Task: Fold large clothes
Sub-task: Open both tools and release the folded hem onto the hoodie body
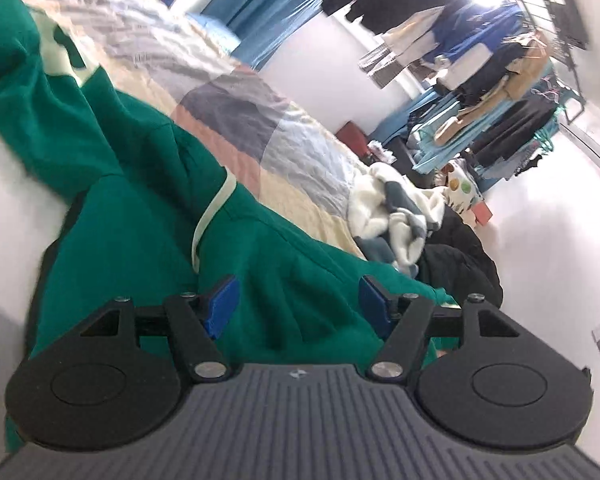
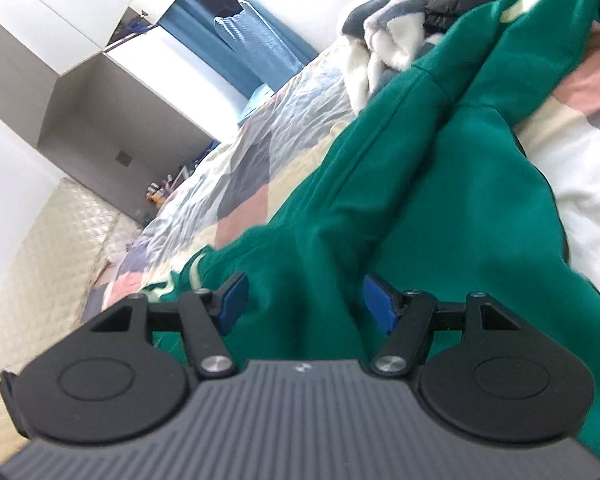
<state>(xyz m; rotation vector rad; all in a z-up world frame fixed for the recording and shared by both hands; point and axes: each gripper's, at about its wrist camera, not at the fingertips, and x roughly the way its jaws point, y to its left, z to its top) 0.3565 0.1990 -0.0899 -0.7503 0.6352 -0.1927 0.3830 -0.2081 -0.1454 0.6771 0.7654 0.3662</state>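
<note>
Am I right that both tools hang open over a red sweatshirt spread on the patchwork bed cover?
Not quite: the sweatshirt is green, not red, as both wrist views show. The rest holds: the left tool and the right tool both stand open above it, with nothing pinched between the blue pads, and it lies on the patchwork bed cover.

White walls (image 1: 312, 52), blue curtains (image 1: 260, 4), a patchwork-quilted bed (image 1: 236, 112) and a crowded clothes rack (image 1: 500, 80) under bright light.
</note>
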